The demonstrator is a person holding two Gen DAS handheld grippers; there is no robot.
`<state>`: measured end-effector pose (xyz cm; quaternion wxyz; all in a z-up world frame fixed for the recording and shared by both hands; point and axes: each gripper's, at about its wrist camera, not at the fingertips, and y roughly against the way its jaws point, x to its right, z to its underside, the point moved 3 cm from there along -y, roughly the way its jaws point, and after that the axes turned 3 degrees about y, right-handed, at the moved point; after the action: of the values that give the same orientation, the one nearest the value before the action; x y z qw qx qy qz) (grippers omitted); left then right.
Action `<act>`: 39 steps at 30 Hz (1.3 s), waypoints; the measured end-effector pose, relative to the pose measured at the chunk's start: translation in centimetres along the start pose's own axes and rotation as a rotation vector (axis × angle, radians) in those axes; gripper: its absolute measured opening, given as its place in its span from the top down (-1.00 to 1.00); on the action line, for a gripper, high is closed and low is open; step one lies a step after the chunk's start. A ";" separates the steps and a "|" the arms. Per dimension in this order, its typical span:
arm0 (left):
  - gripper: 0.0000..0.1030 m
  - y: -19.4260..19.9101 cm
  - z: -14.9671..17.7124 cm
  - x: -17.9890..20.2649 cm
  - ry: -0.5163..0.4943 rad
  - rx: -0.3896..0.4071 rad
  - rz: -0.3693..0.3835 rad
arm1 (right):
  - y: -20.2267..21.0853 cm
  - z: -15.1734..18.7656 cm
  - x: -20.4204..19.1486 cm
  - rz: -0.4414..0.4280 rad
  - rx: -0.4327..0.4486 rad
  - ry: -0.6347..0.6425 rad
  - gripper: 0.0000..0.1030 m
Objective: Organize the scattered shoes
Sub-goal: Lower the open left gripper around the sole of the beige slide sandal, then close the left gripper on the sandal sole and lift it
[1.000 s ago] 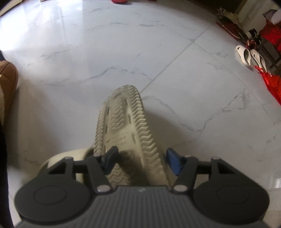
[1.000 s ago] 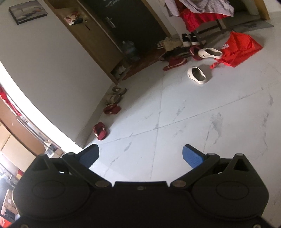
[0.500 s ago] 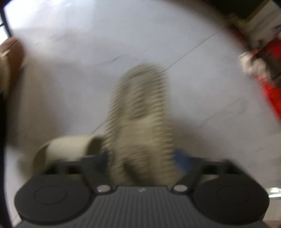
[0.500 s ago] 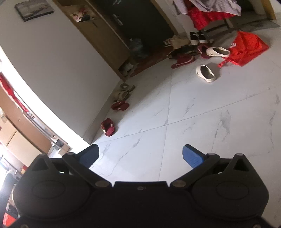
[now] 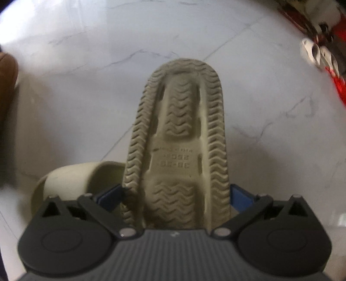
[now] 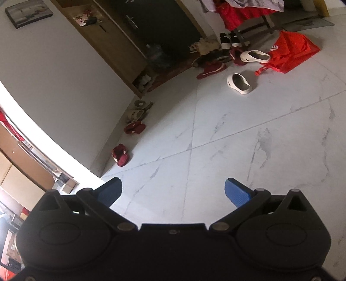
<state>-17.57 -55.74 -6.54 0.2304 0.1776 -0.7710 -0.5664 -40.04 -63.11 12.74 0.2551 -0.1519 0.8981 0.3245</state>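
Observation:
My left gripper (image 5: 175, 194) is shut on a beige slipper (image 5: 179, 138), held sole-up above the white marble floor, its strap (image 5: 71, 175) hanging to the left. My right gripper (image 6: 173, 190) is open and empty above the floor. In the right wrist view a white clog (image 6: 239, 83) lies on the floor, and another white clog (image 6: 255, 56) rests by a red bag (image 6: 292, 50). Red slippers (image 6: 120, 155) (image 6: 134, 128) and beige sandals (image 6: 137, 113) lie along the wall.
A pile of shoes (image 6: 212, 58) sits by the dark door (image 6: 164, 28) and wooden cabinet (image 6: 103, 36). A chair with red cloth (image 6: 242, 10) stands at the back. White clogs (image 5: 317, 54) and a brown shoe (image 5: 7, 73) show in the left wrist view.
The left gripper has lifted and swung the beige slipper, and the sole now fills more of the view. The right gripper has shifted slightly, still open.

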 end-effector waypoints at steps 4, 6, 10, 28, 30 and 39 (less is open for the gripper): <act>-0.99 0.1 -0.3 0.7 -0.018 0.026 -0.031 | -1.0 0.3 0.3 0.019 -0.017 0.001 -1.00; -0.99 0.4 0.1 1.4 -0.055 0.038 -0.052 | -1.4 0.6 0.2 0.020 -0.027 0.005 -1.00; -0.99 0.3 0.4 1.9 -0.123 0.052 -0.062 | -2.2 1.3 -0.2 0.012 -0.060 0.001 -1.00; -0.29 2.2 0.9 0.3 -0.085 0.126 0.048 | -1.3 1.0 0.0 -0.002 -0.069 -0.018 -1.00; -0.29 1.9 1.2 0.4 -0.112 0.107 0.042 | -1.1 0.9 -0.3 -0.013 -0.068 -0.014 -1.00; 0.24 3.2 0.0 -1.1 0.004 0.134 0.132 | -0.9 1.0 -0.6 -0.017 -0.088 -0.012 -1.00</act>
<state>-16.69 -54.15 -3.62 0.2562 0.1427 -0.8167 -0.4969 -38.74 -63.06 11.95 0.2562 -0.1685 0.8801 0.3625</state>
